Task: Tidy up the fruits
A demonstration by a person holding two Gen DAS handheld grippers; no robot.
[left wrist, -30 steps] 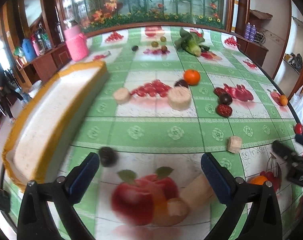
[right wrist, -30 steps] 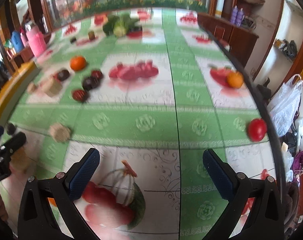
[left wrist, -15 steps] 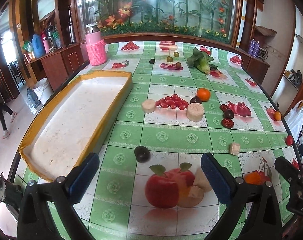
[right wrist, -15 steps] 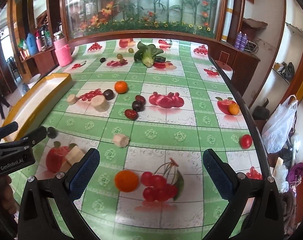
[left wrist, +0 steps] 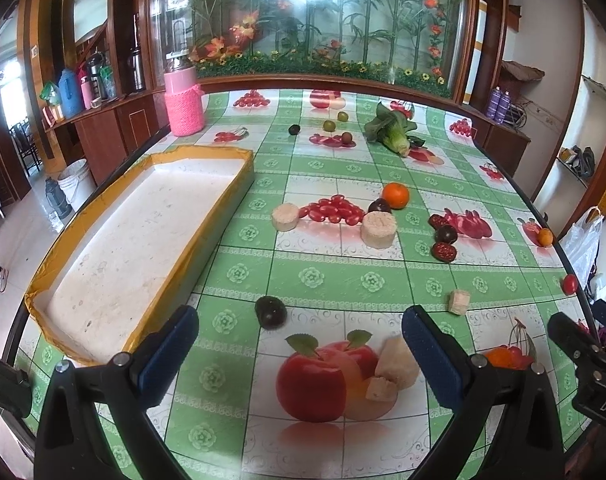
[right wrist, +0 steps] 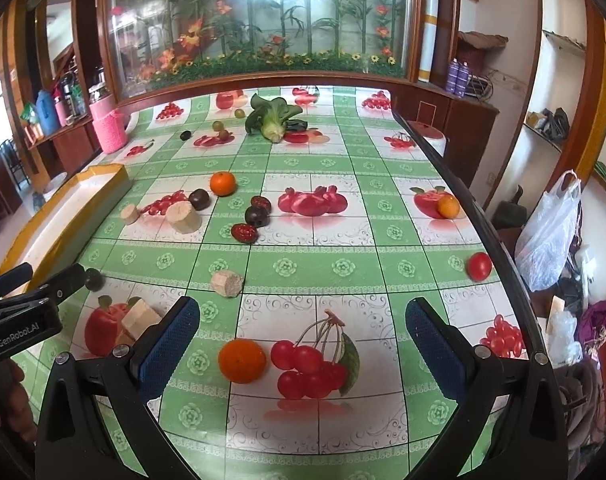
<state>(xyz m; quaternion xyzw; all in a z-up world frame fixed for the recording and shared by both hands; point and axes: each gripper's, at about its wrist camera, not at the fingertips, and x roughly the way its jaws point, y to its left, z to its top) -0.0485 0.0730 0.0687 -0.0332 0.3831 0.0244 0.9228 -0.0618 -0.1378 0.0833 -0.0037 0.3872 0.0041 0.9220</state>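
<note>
Long yellow-edged white foam tray (left wrist: 135, 236) at frame left; round orange tangerine (left wrist: 395, 195) right of centre — leafy green cabbage (left wrist: 391, 132) behind it; dark round plum (left wrist: 270, 312) in the foreground.

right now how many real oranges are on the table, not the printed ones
3. One orange lies near the front, just ahead of the right gripper. One sits mid-table beside a dark plum. A smaller one is near the right edge. None seems hidden.
</note>
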